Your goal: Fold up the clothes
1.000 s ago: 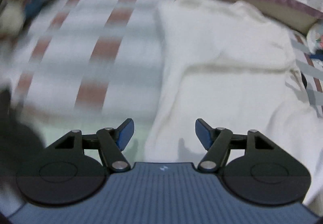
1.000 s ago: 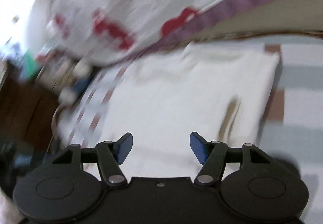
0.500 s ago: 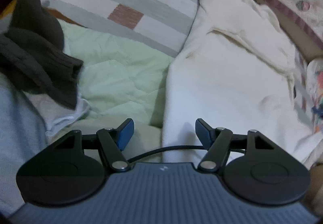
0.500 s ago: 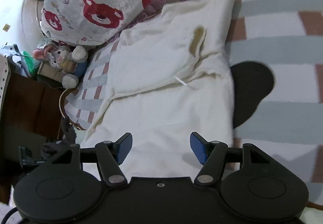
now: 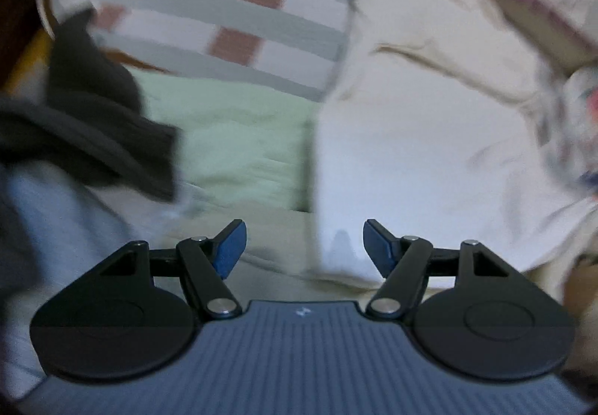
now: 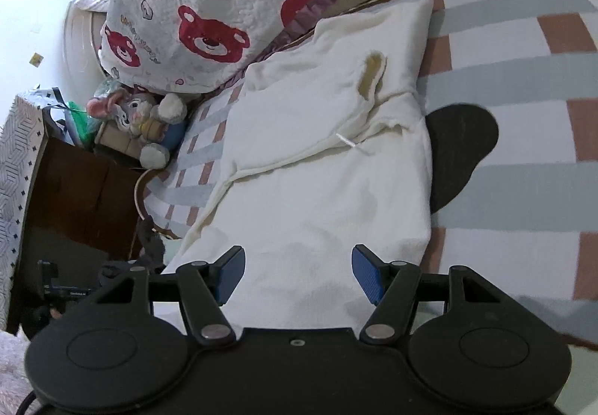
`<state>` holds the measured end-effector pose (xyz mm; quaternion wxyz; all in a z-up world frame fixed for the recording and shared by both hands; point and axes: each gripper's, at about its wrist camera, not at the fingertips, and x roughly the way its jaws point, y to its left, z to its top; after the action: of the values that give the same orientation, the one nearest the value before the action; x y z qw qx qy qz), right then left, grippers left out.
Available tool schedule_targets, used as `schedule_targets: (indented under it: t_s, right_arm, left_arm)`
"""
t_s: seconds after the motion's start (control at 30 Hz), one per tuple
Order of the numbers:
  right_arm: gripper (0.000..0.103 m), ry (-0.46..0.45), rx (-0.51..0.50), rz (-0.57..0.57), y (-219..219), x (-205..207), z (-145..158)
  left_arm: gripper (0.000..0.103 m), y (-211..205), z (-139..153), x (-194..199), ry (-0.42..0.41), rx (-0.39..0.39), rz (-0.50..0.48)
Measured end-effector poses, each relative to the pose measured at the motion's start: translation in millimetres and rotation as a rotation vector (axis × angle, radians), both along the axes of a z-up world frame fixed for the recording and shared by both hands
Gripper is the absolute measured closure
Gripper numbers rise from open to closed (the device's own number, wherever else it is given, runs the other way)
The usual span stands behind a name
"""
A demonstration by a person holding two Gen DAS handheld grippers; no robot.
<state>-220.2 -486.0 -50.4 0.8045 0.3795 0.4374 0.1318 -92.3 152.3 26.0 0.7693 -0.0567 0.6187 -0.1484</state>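
Cream garment (image 6: pixel 321 161) part-folded on the bed (image 6: pixel 523 79)
Both tongs, left (image 5: pixel 304 247) and right (image 6: pixel 298 275), hang released and empty; final folds seem left.

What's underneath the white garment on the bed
The white garment lies on the checked bedsheet, partly overlapping a black patch at its edge. Anything else under the garment is hidden.
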Motion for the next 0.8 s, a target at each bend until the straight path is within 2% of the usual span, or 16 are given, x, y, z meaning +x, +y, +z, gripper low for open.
schedule_targets:
  t_s: [0.1,0.13,0.2,0.27,0.33,0.43,0.57,0.6,0.7,0.77,0.8]
  right_arm:
    - [0.034,-0.008,-0.068,0.048,6,0,-1]
    - [0.034,-0.013,-0.095,0.065,9,1,-2]
    - [0.034,-0.007,-0.092,0.063,9,5,-7]
    - [0.034,0.040,-0.008,0.042,6,7,-17]
    - [0.034,0.083,0.028,0.024,4,6,-25]
    - [0.033,0.140,0.012,0.005,-1,6,-38]
    - [0.033,0.240,0.049,-0.024,-11,9,-64]
    - [0.033,0.265,0.071,-0.012,-10,10,-69]
    - [0.031,0.353,0.251,-0.009,-11,7,-90]
    - [0.030,0.381,0.448,-0.085,-19,0,-104]
    - [0.030,0.353,0.472,-0.086,-19,-1,-101]
  left_arm:
    - [0.035,-7,-13,-3,-0.004,-0.119,0.088]
    - [0.035,-12,-16,0,-0.006,-0.125,0.088]
    - [0.035,-24,-19,4,-0.023,-0.073,0.043]
    - [0.035,-34,-21,7,-0.026,0.032,-0.011]
    - [0.033,-37,-25,7,0.005,0.072,-0.050]
    - [0.032,-33,-37,7,0.075,0.091,-0.012]
    - [0.029,-26,-49,10,0.123,0.051,0.081]
    - [0.029,-27,-50,10,0.126,0.045,0.085]
    - [0.026,-28,-53,9,0.121,0.045,0.097]
    - [0.027,-31,-49,8,0.062,0.056,0.113]
    - [0.027,-37,-48,8,0.033,0.070,0.079]
